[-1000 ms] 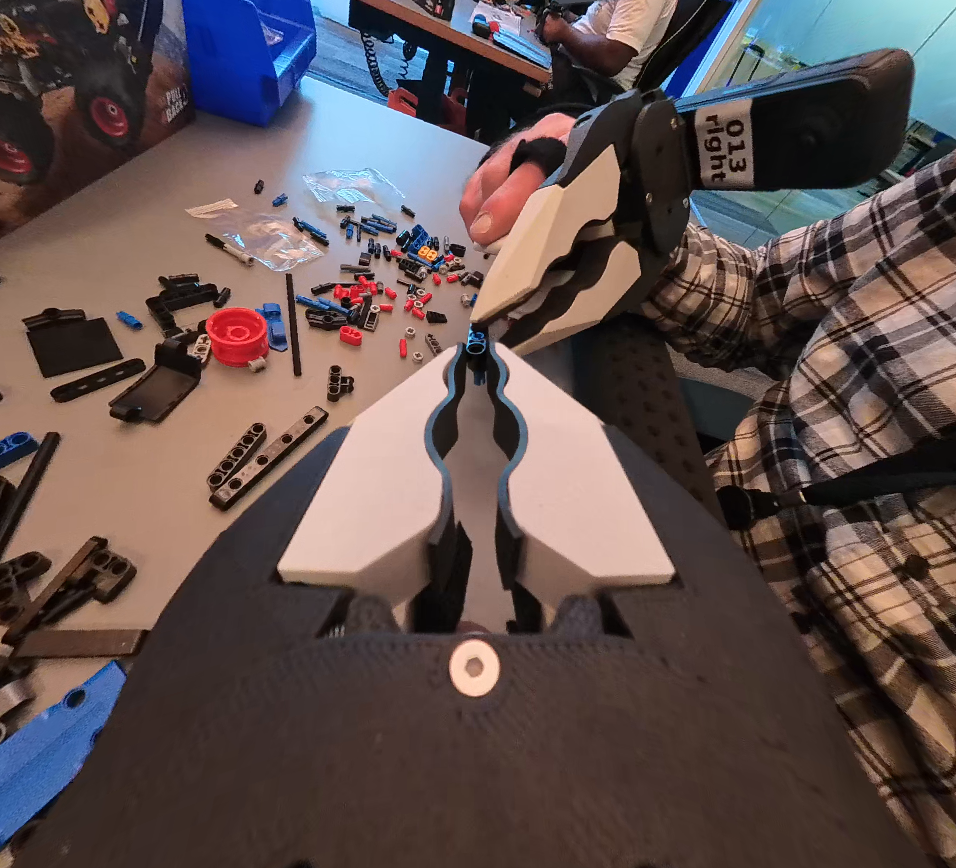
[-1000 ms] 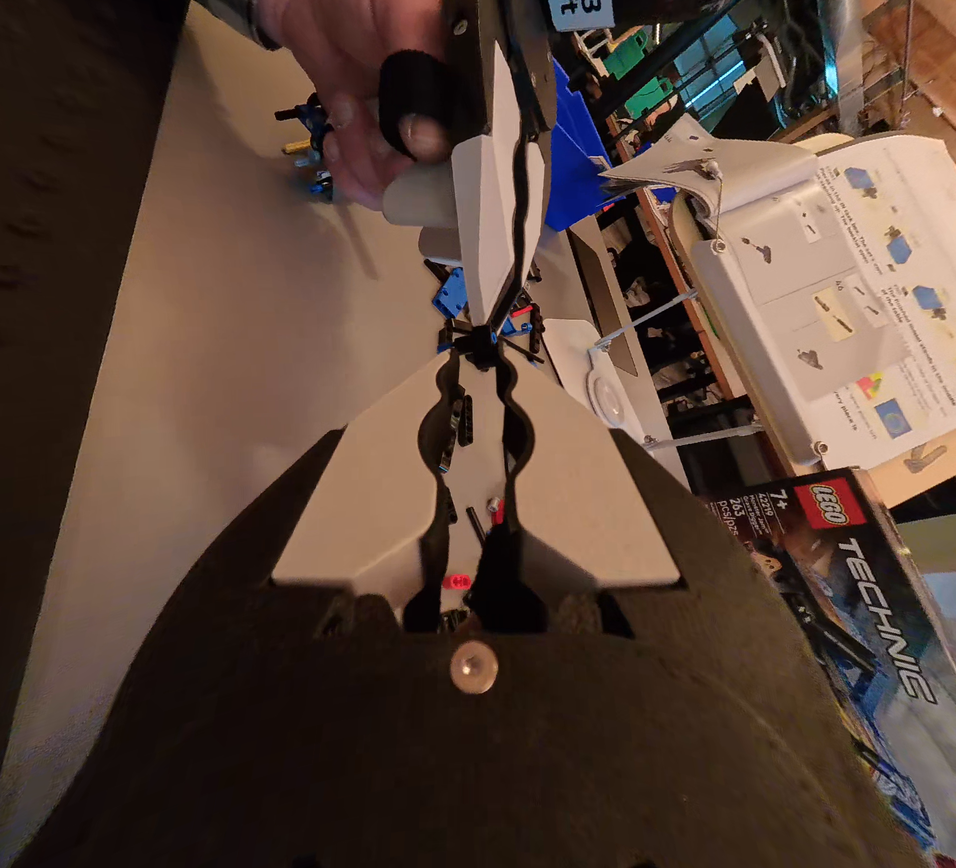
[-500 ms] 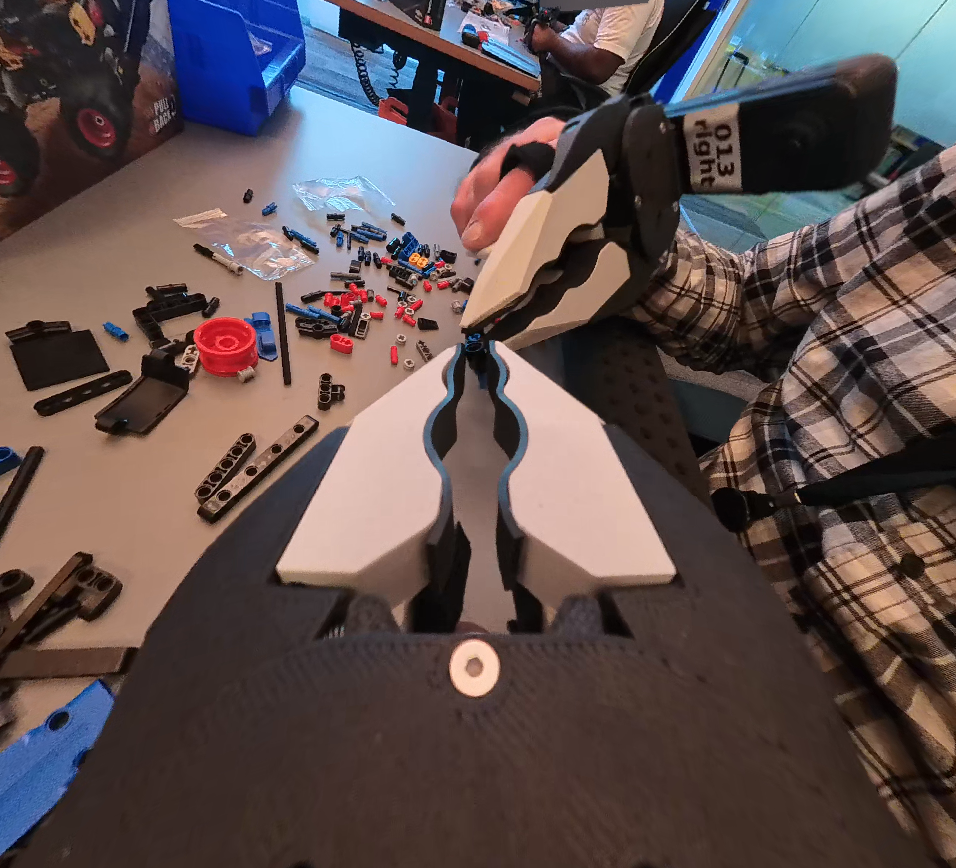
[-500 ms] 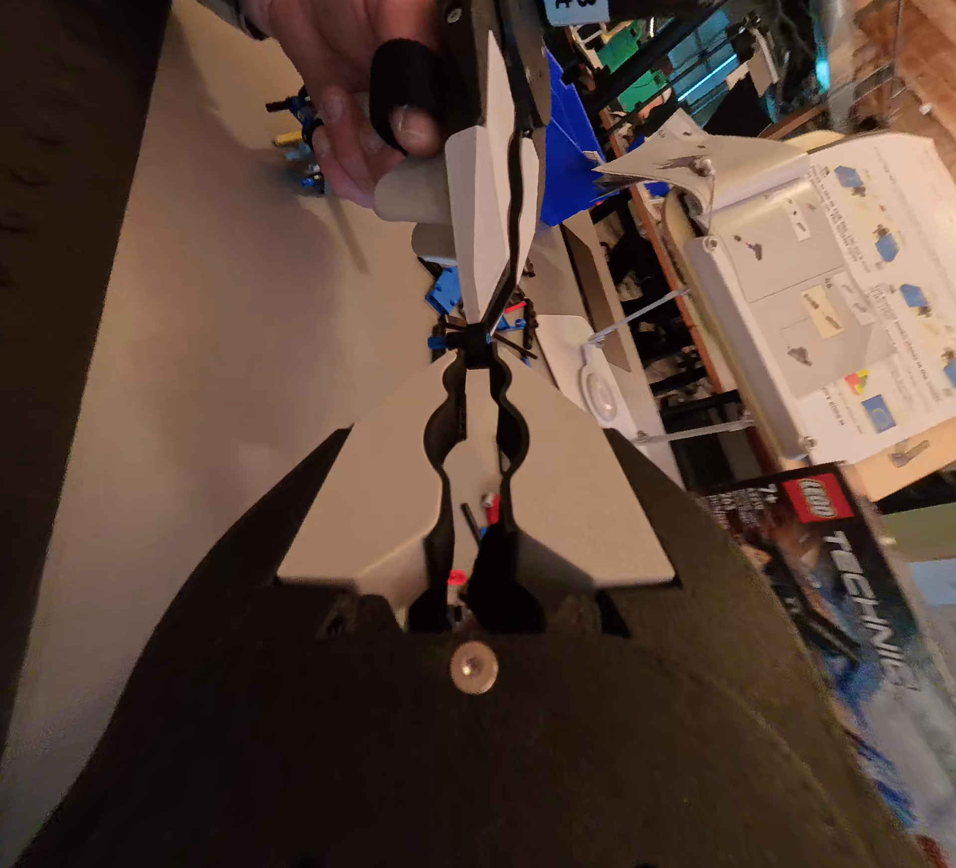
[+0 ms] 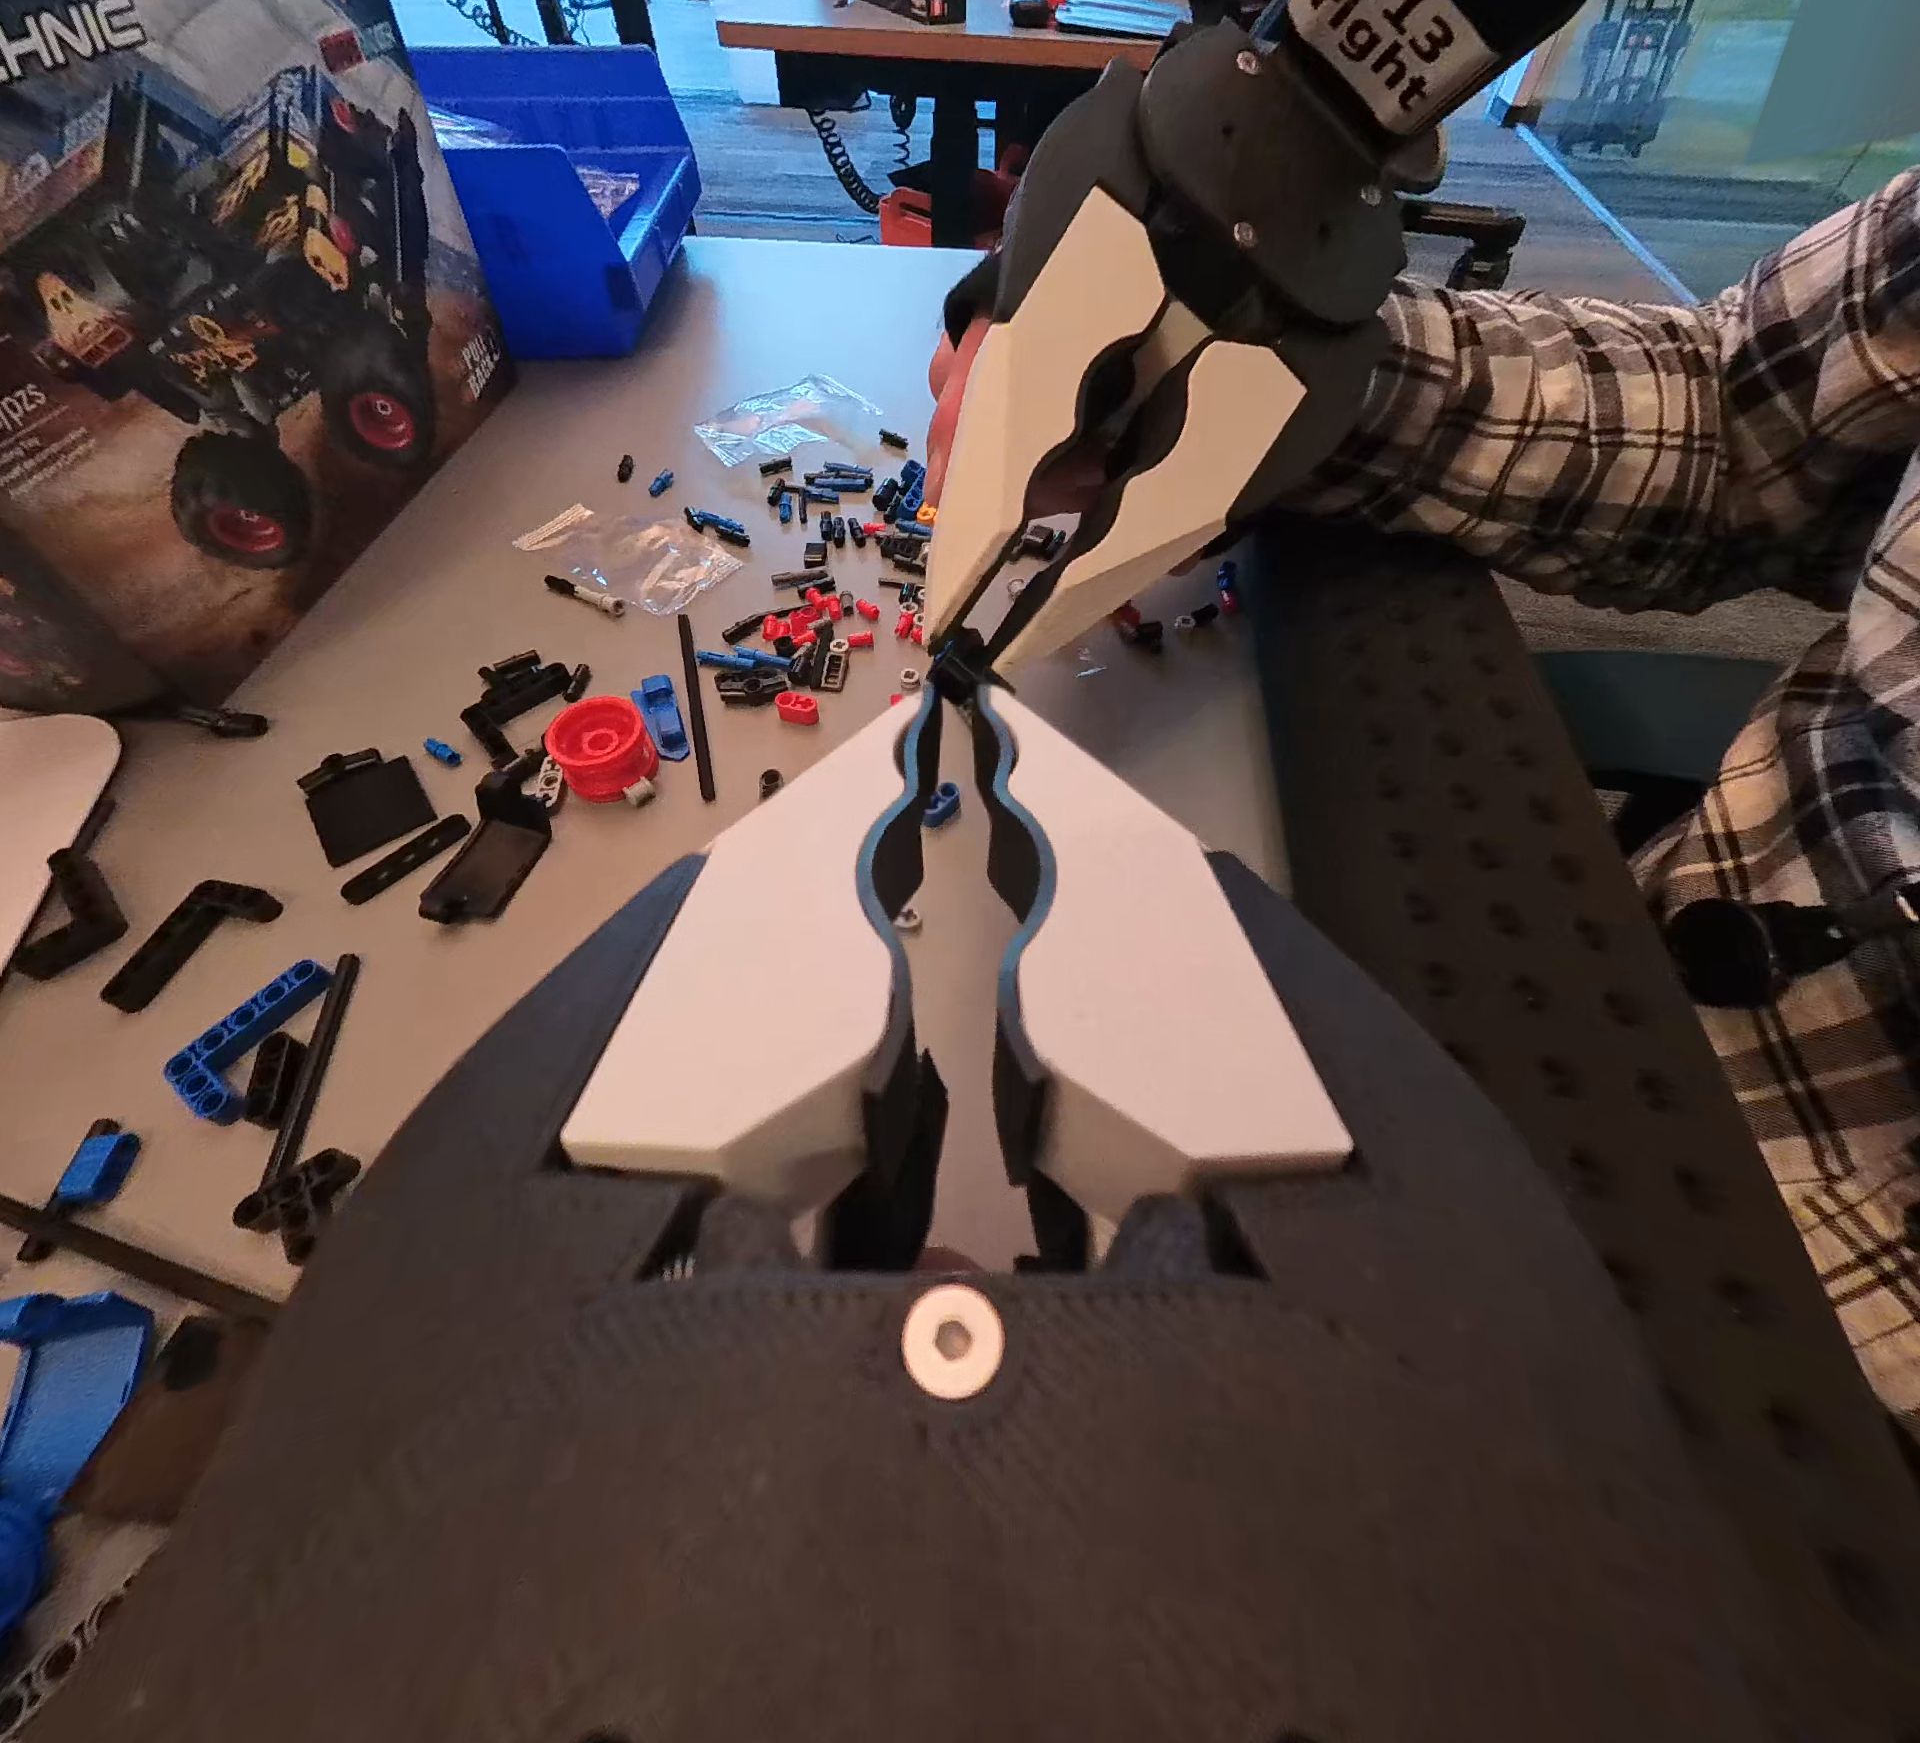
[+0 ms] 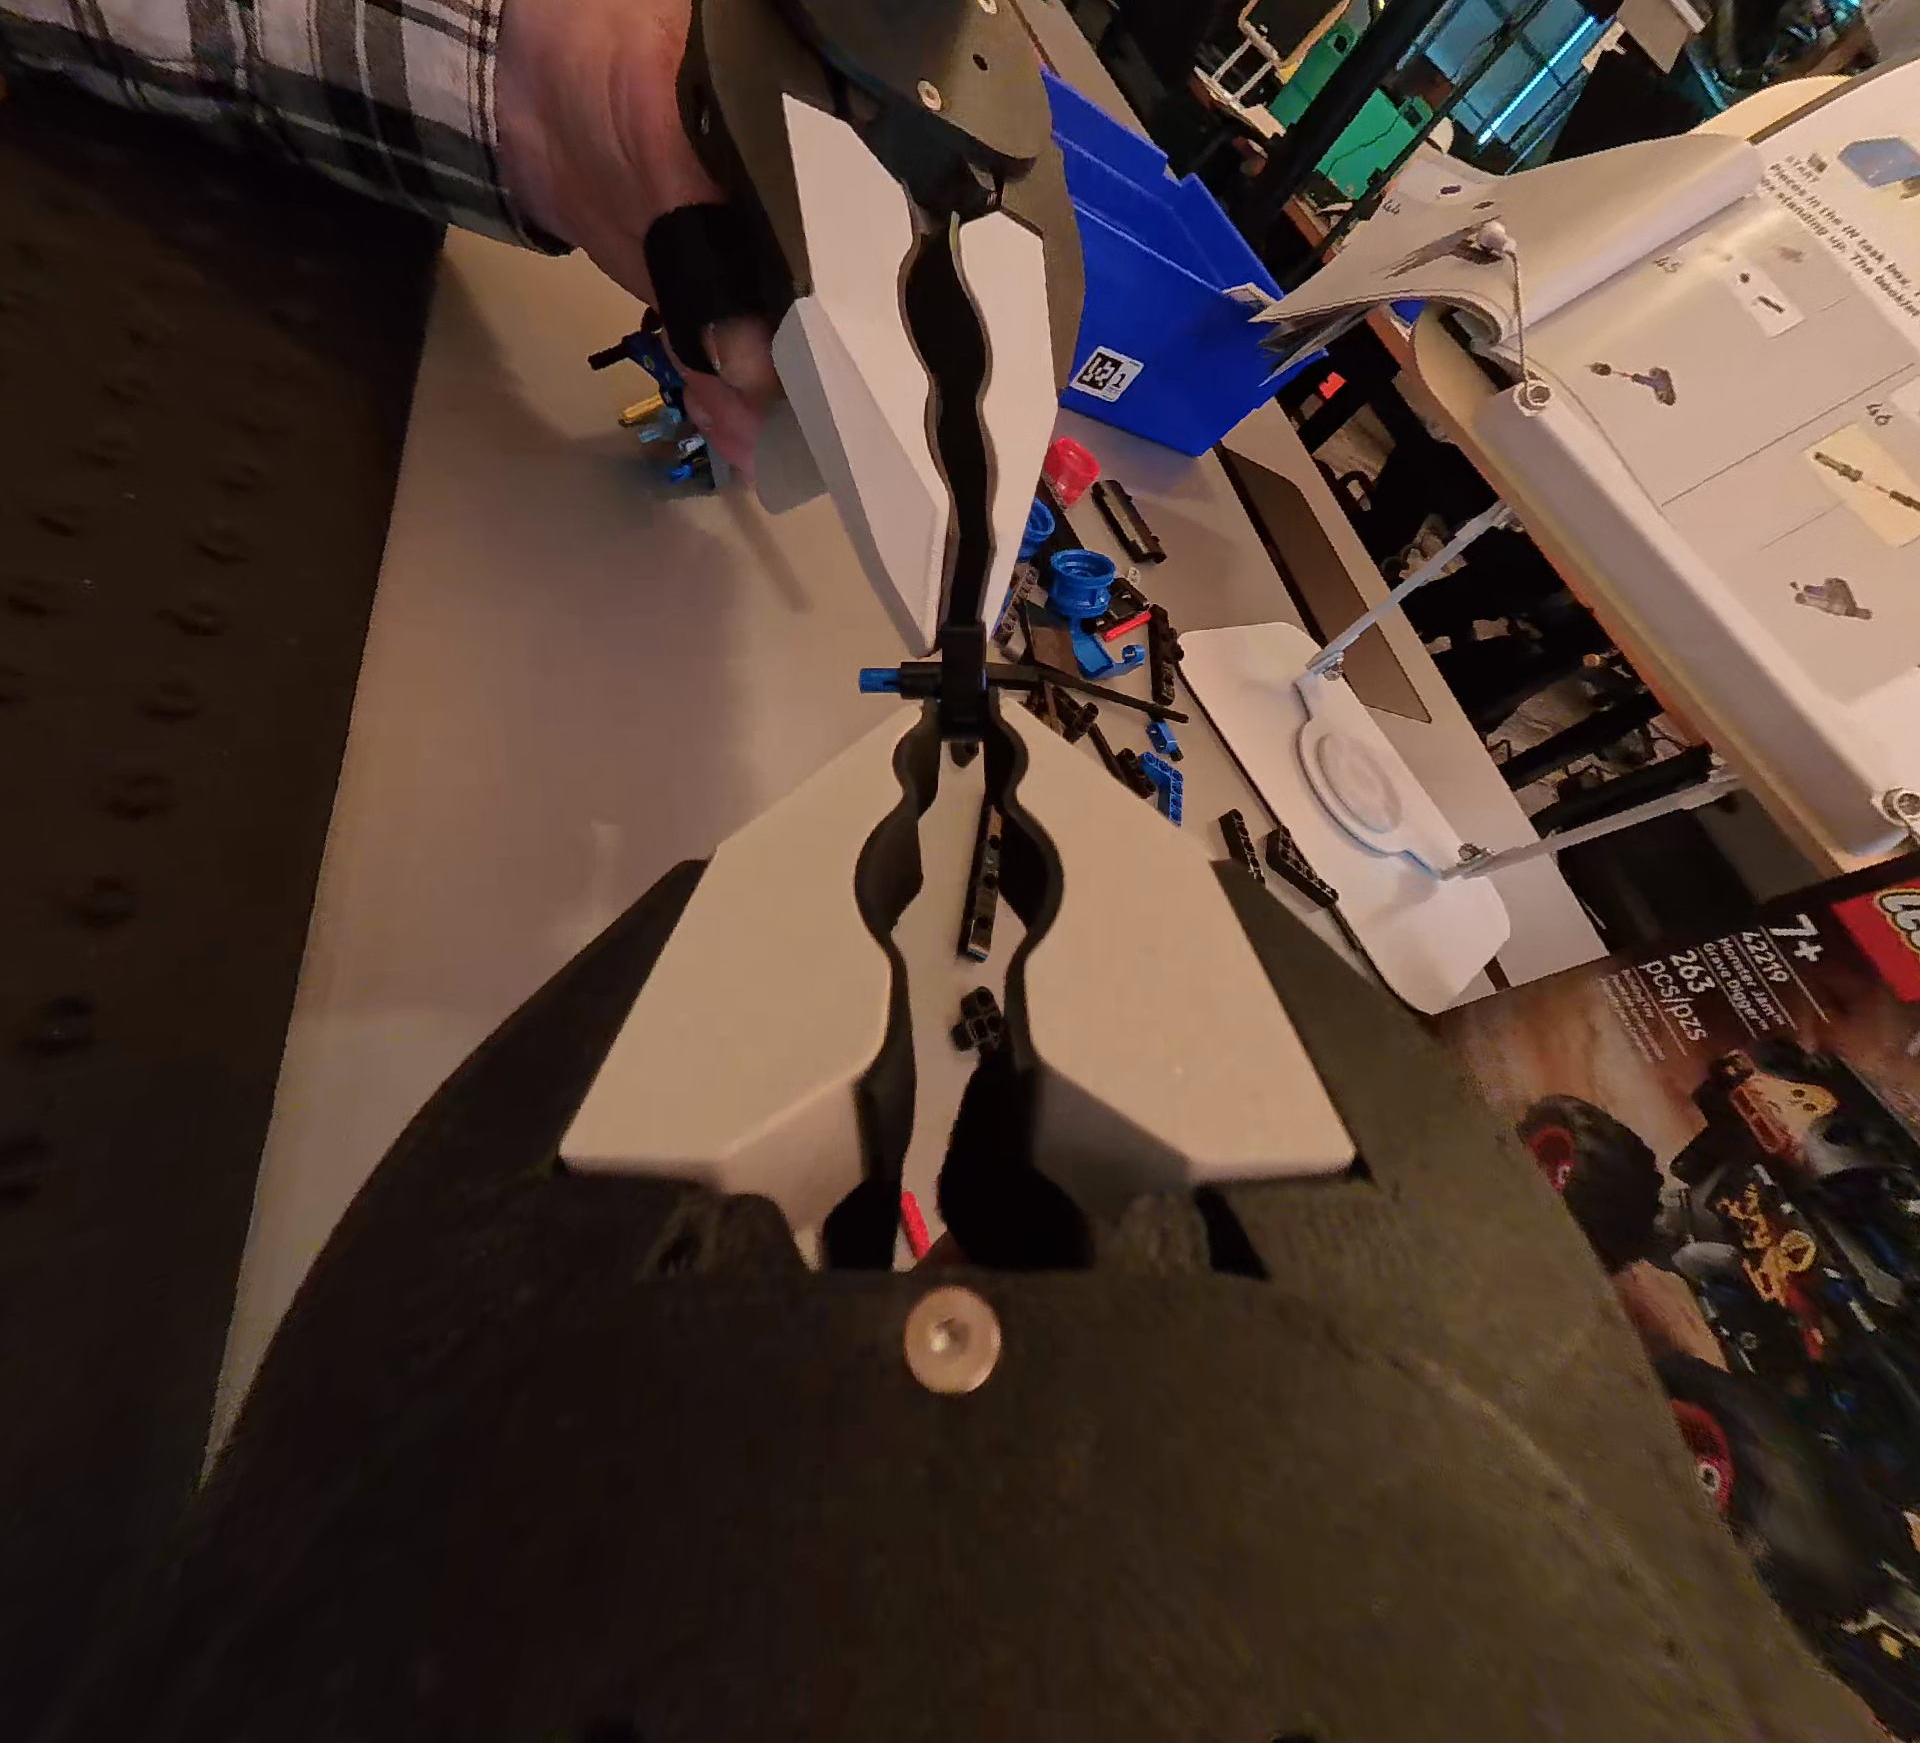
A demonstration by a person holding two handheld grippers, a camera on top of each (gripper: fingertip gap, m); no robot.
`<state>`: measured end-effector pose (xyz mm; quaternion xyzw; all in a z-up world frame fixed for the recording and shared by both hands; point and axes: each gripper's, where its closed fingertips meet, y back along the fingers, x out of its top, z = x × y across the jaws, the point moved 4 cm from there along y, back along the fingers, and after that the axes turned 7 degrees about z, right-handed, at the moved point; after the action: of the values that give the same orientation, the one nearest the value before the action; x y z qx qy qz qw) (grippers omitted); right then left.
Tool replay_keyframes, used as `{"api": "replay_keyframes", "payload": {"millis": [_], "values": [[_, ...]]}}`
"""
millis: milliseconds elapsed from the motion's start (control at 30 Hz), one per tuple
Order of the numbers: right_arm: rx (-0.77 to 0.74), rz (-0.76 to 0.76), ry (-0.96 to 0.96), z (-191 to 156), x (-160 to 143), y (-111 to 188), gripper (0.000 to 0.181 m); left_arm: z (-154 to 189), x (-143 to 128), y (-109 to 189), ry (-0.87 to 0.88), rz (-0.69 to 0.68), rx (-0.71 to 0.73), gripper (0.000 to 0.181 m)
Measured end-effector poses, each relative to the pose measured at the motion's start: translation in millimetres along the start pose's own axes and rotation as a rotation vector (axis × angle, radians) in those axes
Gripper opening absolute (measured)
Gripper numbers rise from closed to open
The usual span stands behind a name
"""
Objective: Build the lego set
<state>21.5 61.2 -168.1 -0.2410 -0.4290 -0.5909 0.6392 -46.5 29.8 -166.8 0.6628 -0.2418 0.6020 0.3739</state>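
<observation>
My left gripper (image 5: 956, 694) and my right gripper (image 5: 961, 639) meet tip to tip above the grey table (image 5: 436, 571). Both are shut on one small black connector assembly (image 5: 961, 663). In the right wrist view the assembly (image 6: 961, 680) shows a blue pin (image 6: 878, 678) sticking out to the left and a thin black axle (image 6: 1091, 694) to the right. There my right gripper (image 6: 961, 725) grips it from below and my left gripper (image 6: 961, 631) from above. Loose black, blue and red parts (image 5: 821, 623) lie on the table beyond.
A red wheel hub (image 5: 601, 746), plastic bags (image 5: 644, 550), a blue bin (image 5: 561, 176) and the set's box (image 5: 208, 239) are on the table. Blue hubs (image 6: 1081, 576) and an open instruction booklet on a stand (image 6: 1662, 405) are at the right. A black chair (image 5: 1455, 862) borders the table. The tips of both grippers are at nearly the same place.
Both grippers stay shut together on the assembly. The pair has swung: the right gripper now points down more steeply in the left view, and more of the table shows.
</observation>
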Motion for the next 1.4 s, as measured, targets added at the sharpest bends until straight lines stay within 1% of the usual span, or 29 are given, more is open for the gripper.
{"api": "replay_keyframes", "payload": {"millis": [267,400,500,567,633,700,767,933,1033,1133,1267,1400], "values": [[-0.016,0.020,0.000,1.7,2.0,0.1,0.006,-1.1,1.9,2.4,0.041,0.025,-0.015,0.000],[0.000,0.007,-0.015,0.7,-0.1,0.7,0.005,0.6,-0.7,0.8,0.033,0.011,-0.023,0.000],[0.005,0.001,-0.036,1.3,-1.8,0.4,0.005,0.2,-1.9,-0.4,-0.001,-0.005,-0.003,0.000],[0.008,0.001,-0.054,1.8,-2.3,-0.1,0.005,0.4,-2.5,-1.3,-0.049,-0.018,0.019,0.009],[0.004,0.002,-0.058,2.9,-3.0,-0.2,0.004,-0.1,-4.5,-2.4,-0.090,-0.040,0.042,0.013],[0.007,0.012,-0.064,2.3,-1.5,-1.0,0.005,0.3,-6.0,-3.7,-0.098,-0.043,0.042,0.010],[0.005,0.000,-0.061,2.5,-3.6,-2.1,0.004,2.5,-8.0,-4.3,-0.107,-0.047,0.024,0.000],[0.014,-0.018,-0.071,2.0,-7.9,-2.5,0.005,0.3,-10.6,-4.0,-0.139,-0.074,0.048,0.002],[0.027,-0.058,-0.086,0.6,-14.6,-4.0,0.004,-4.5,-13.6,-1.3,-0.164,-0.101,0.083,0.004],[0.056,-0.145,-0.085,-4.8,-28.3,-7.8,0.005,-8.6,-14.3,0.8,-0.171,-0.113,0.111,0.004],[0.129,-0.216,-0.095,-16.9,-37.7,-11.6,0.005,-14.9,-17.8,1.7,-0.194,-0.140,0.156,0.003],[0.197,-0.285,-0.086,-29.9,-46.4,-14.7,0.005,-16.5,-17.6,1.7,-0.197,-0.139,0.171,0.002]]}}
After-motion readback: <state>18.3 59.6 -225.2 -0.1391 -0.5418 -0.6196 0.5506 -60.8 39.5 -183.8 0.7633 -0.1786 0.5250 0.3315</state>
